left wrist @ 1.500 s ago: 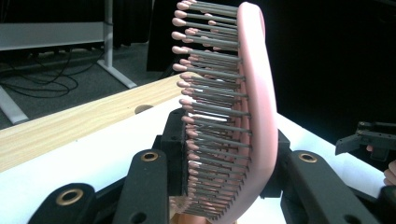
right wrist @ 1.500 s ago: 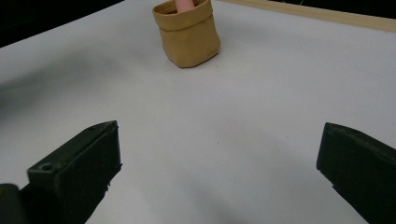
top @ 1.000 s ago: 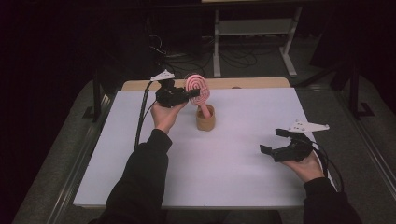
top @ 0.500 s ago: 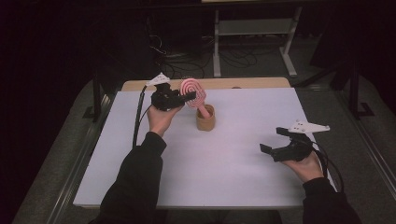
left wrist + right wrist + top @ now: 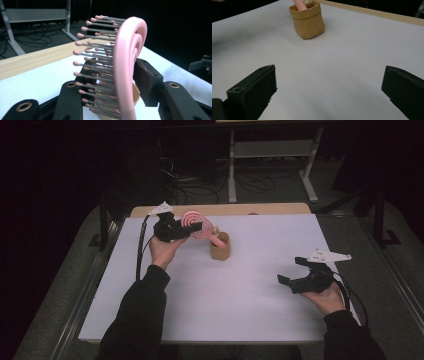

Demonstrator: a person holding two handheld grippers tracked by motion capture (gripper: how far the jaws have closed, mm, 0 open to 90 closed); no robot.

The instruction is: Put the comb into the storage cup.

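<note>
Pink spiral-headed hairbrush with grey pink-tipped bristles (image 5: 127,62) | handle down in small tan pouch-like cup (image 5: 220,246) | left gripper (image 5: 192,227) clamped on spiral head | likely light, rigid; bristles springy, grip rim | right gripper (image 5: 297,271) wide, empty.

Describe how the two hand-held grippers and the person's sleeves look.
Both the left hand-held gripper and the right hand-held gripper are black, each topped by a grey three-cornered plate and trailing a black cable. Brass-coloured rivets mark the left one's jaws. The sleeves are dark.
</note>
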